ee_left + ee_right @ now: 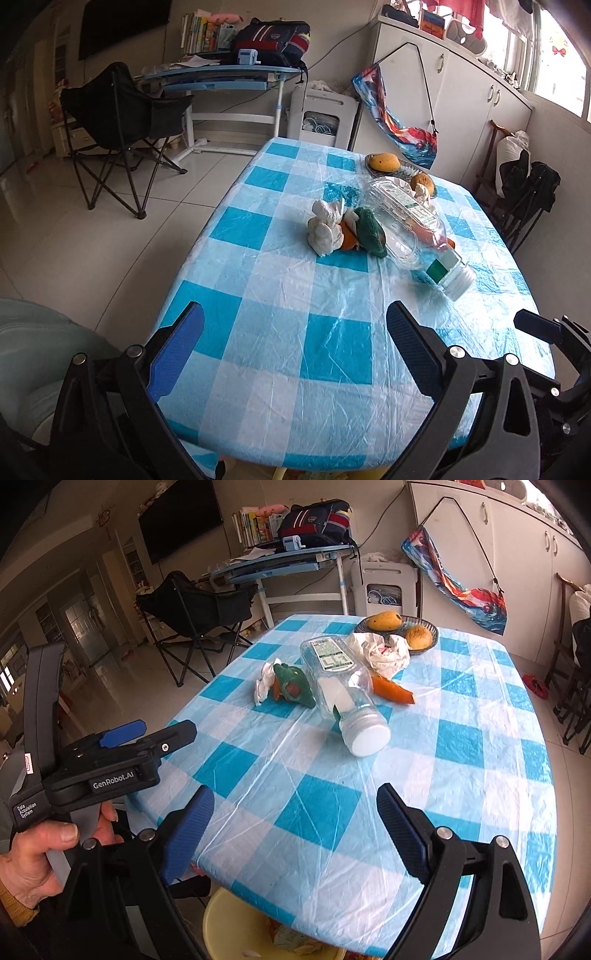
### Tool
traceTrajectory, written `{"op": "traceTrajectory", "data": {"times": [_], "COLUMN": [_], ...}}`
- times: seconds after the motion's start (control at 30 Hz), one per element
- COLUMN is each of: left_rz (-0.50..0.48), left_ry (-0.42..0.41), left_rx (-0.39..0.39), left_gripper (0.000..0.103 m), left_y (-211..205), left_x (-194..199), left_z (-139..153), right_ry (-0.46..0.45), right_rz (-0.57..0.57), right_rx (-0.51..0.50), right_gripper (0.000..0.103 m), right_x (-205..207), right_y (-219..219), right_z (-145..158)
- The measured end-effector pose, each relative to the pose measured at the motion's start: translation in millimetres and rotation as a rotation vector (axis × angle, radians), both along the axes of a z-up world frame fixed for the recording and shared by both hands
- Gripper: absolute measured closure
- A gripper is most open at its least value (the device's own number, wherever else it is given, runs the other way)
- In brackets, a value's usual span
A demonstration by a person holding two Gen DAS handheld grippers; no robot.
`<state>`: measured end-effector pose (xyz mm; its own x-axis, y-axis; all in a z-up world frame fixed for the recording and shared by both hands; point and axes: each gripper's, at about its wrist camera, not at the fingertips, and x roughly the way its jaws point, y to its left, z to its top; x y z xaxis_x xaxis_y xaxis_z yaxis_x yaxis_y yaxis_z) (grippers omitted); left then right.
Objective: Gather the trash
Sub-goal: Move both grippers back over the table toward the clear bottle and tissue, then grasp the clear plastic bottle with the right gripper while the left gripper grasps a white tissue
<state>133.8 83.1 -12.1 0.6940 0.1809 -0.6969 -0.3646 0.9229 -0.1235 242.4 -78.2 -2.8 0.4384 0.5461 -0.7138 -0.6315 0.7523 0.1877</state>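
Over the near edge of the table [461, 738], both claws stand wide open and empty: left claw [295, 332], right claw [295, 812]. Trash lies mid-table at twelve o'clock: plastic bottle [340, 686], crumpled tissue [327, 227], peels [391, 690]. Approach seems underway; next, reach forward, close on one piece, then drop it into the yellow bin [229, 923] at six o'clock.

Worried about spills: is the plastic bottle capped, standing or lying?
Capped and lying: the plastic bottle rests on its side on the tablecloth, white cap on.
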Motion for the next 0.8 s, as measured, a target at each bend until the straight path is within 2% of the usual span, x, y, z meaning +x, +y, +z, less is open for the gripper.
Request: {"op": "traceTrajectory", "data": {"times": [0.43,0.8], "left_rz": [0.049,0.073], "left_ry": [0.010,0.033], "left_rx": [-0.038,-0.047], "left_gripper": [0.008,0.008], "left_y": [17.5,30.7], "left_x": [51.8,99.0], "left_z": [-12.8,-22.7], "right_ry": [0.004,0.028], "right_rz": [-0.034,0.001], "right_rx": [0.003,-0.009], "right_gripper": [0.017,0.022], "right_x": [74.7,102.4], "right_y": [31.1,47.0], "right_z": [-11.4,-30.5]}}
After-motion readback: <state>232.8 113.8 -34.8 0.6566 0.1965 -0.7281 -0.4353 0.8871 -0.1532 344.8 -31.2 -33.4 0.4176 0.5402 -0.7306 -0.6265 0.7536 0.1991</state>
